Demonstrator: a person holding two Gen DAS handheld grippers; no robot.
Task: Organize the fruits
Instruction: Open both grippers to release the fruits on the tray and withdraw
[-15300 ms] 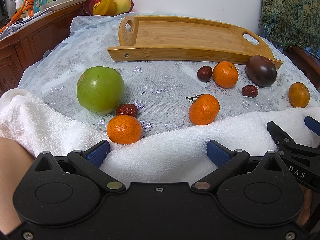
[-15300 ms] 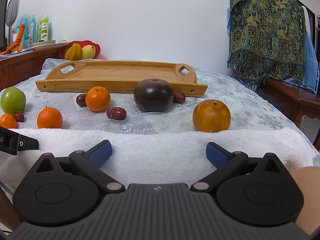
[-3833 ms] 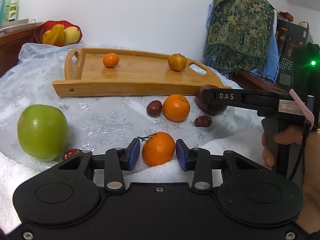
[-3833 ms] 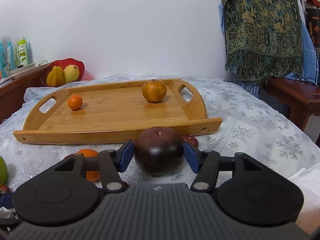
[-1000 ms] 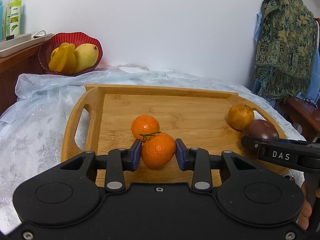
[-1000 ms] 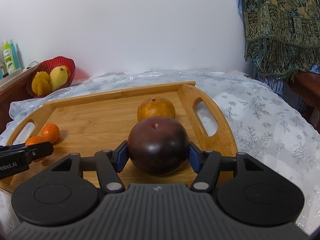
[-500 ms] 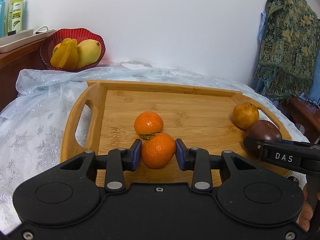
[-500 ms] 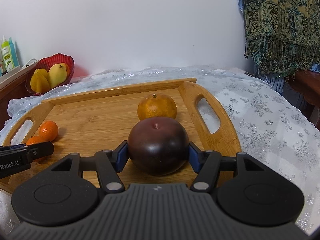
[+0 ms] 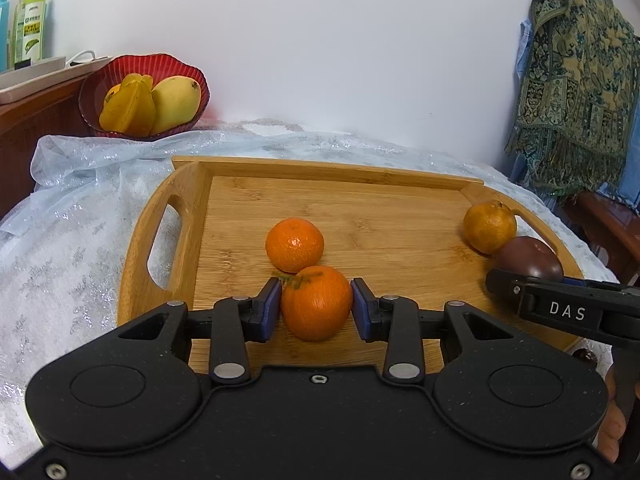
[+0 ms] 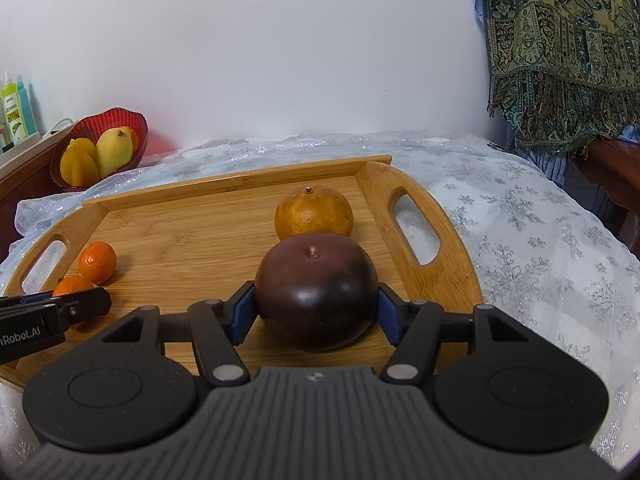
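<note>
A bamboo tray (image 9: pixel 188 216) lies on the table. My left gripper (image 9: pixel 316 308) is shut on a stemmed tangerine (image 9: pixel 316 304), low over the tray's left half, just in front of a second tangerine (image 9: pixel 295 245). My right gripper (image 10: pixel 316 312) holds a dark purple round fruit (image 10: pixel 316 296) that sits on the tray (image 10: pixel 240 178) near its right handle. Its jaws are opening, with the pads still against the fruit's sides. A yellowish orange (image 10: pixel 314 212) lies just behind it. Each gripper shows at the edge of the other's view.
A red bowl (image 9: pixel 144 96) with a mango and a starfruit stands at the back left on a wooden sideboard, next to bottles (image 9: pixel 30 24). A patterned cloth (image 9: pixel 580 80) hangs at the right. A snowflake tablecloth (image 10: pixel 540 240) covers the table around the tray.
Both grippers stay where they were over the tray, each with its fruit between the pads. The right jaws look a trifle wider.
</note>
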